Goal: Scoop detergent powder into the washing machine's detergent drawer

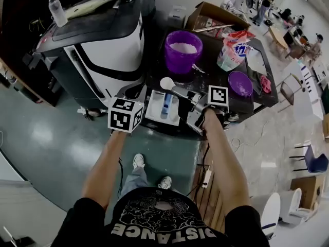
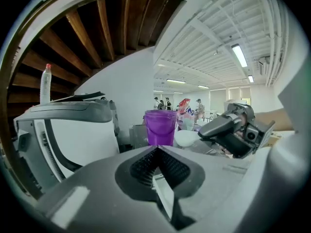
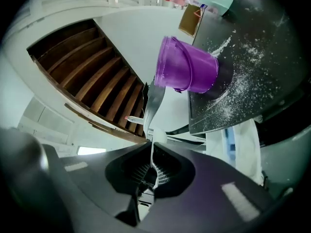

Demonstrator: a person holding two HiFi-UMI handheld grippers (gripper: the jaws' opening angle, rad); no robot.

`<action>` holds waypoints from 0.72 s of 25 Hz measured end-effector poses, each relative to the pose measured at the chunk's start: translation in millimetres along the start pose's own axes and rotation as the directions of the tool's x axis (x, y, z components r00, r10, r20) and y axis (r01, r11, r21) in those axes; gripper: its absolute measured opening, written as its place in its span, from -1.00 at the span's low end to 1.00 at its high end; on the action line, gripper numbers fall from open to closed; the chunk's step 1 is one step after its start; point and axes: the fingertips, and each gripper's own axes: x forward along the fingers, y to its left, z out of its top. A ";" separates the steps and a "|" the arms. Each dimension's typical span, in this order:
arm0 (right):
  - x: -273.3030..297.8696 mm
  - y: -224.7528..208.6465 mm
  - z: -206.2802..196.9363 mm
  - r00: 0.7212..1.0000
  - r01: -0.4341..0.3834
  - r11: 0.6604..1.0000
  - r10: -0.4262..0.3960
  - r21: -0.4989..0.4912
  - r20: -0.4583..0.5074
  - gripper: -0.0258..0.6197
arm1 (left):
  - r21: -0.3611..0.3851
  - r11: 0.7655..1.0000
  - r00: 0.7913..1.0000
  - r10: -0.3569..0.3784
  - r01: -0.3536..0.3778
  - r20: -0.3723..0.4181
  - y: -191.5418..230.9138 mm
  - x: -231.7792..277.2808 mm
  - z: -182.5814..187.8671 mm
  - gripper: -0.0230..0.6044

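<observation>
The right gripper (image 3: 151,152) is squeezed tight on the thin, flat handle of a white plastic scoop (image 1: 167,83). The scoop's round bowl hangs between the purple bucket (image 1: 183,50) on the far side and the white detergent drawer (image 1: 154,113) nearer the person. It is just over the drawer's far edge. I cannot tell if the bowl has powder in it. The left gripper (image 2: 156,152) has its jaws pressed together with nothing in them. It hangs at the left of the drawer.

I think the job now is to bring the scoop over the drawer and tip it. To do it well, keep the bowl flat while it moves. The handle is thin and smooth, so it could twist in the jaws. Go low over the open pocket of the drawer. Then turn the wrist slowly so the powder slides out in one spot.

The powder (image 1: 183,47) in the bucket is fine, white and loose, so it spills easily. Some lies sprinkled on the black top (image 3: 243,76) beside the bucket. The bucket is round, smooth and a bit see-through. The drawer is hard white plastic with a blue part in the middle. A round purple lid (image 1: 240,83) and a soft, crinkly detergent bag (image 1: 234,50) sit at the right.
</observation>
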 end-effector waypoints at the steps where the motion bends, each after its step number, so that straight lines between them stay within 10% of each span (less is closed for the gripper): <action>1: 1.1 -4.1 -4.1 1.000 0.011 1.000 -0.011 -0.015 -0.020 -0.80 | 0.001 1.000 1.000 0.009 -0.009 -0.007 -0.5 -2.5 -3.9 -0.93; 18: 20.7 -79.6 -51.6 0.901 0.205 0.925 -0.307 -0.321 -0.307 -0.80 | -0.022 0.999 0.991 0.047 -0.050 -0.122 -7.7 -12.0 -64.7 -0.93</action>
